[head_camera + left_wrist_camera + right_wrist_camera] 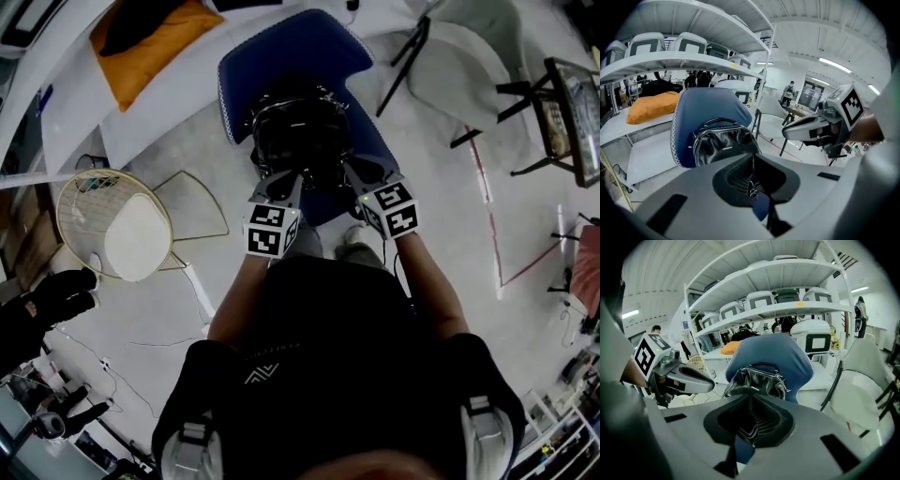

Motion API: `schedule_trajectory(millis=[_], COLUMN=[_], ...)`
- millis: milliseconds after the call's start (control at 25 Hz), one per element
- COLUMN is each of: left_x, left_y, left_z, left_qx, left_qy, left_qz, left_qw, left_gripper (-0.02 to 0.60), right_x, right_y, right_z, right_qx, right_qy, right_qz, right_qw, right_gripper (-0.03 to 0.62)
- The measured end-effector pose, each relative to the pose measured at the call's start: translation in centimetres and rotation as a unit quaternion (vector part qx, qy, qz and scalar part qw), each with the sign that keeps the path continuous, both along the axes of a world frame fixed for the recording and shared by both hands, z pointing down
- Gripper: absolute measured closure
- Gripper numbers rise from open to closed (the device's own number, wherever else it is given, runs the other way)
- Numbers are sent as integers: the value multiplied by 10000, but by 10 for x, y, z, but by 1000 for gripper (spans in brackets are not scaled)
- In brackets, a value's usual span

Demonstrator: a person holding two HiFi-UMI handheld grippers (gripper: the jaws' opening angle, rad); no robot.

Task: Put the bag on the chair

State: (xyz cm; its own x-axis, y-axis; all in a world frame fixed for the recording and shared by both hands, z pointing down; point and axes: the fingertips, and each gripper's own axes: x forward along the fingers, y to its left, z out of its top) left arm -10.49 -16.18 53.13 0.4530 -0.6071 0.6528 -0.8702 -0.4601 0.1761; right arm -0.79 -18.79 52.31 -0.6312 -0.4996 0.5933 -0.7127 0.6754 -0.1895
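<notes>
Clamping left gripper [754,174], right gripper [751,420] shut on limp strap [749,433], treating bag [295,131] at 12 o'clock over chair [291,47] as soft, floppy.

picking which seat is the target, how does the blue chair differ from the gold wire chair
The blue chair is a solid padded shell; the wire chair is an open gold frame. The blue chair carries the black bag; the wire chair holds only a white cushion. The blue chair is straight ahead of the person, the wire chair off to the left. Both stand on the pale floor.
</notes>
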Motion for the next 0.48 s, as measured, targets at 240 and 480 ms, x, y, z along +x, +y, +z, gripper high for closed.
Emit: schedule_trajectory(millis=[240,480], left_x=[20,34], left_y=[22,39], left_z=[-9,-17], left_qx=[41,66], left_qy=[26,42], left_qz=[135,195], left_qw=[9999,9998], left_gripper=[561,561], right_x=[18,31], right_y=[28,51], right_z=[-6,-10], right_qx=[-126,-256], right_qy=[-234,-335], right_qz=[104,246], right_qw=[9996,9988], right_gripper=[539,542])
